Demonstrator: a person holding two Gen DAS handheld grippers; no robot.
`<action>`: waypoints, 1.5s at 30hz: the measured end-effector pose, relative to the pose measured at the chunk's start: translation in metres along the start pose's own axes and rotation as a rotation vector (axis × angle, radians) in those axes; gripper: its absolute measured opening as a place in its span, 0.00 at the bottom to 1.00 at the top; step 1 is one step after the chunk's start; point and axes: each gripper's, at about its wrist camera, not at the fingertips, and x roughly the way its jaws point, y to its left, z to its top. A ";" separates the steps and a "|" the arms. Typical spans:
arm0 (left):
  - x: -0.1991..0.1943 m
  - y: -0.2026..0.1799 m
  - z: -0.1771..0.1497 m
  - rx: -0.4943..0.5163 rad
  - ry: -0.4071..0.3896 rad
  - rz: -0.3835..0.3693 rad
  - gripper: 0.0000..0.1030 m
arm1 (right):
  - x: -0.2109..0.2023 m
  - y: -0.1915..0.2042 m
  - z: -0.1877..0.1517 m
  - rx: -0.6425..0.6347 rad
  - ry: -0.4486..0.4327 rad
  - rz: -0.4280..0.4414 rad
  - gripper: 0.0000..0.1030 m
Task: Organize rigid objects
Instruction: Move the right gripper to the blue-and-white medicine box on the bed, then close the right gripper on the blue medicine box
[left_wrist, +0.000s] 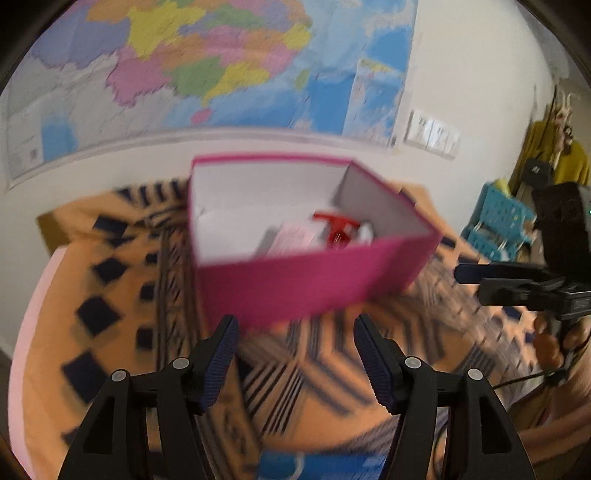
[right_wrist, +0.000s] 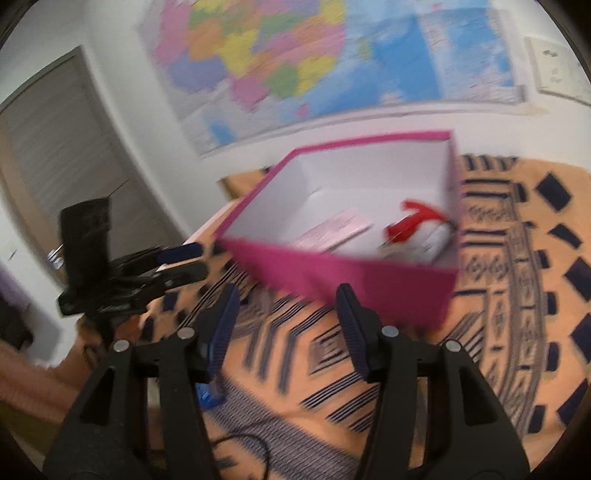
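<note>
Tools: left (left_wrist: 295, 354), right (right_wrist: 286, 321) spread, empty | pink box (left_wrist: 306, 284) near edge just ahead

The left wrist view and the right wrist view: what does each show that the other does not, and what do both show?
Only the left wrist view shows a turquoise plastic slatted basket and mustard-yellow hanging clothing at the far right. Only the right wrist view shows a grey door at the left. Both show the open magenta cardboard box with a red-capped item inside, the orange patterned cloth, the coloured wall map, and each open tool.
</note>
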 end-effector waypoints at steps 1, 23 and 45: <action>-0.001 0.005 -0.010 -0.016 0.025 0.001 0.64 | 0.005 0.004 -0.005 -0.008 0.028 0.017 0.54; -0.007 0.018 -0.096 -0.160 0.220 -0.106 0.62 | 0.113 0.053 -0.093 0.032 0.449 0.315 0.38; 0.055 -0.018 -0.056 -0.162 0.226 -0.183 0.55 | 0.083 -0.032 -0.057 0.224 0.206 0.027 0.35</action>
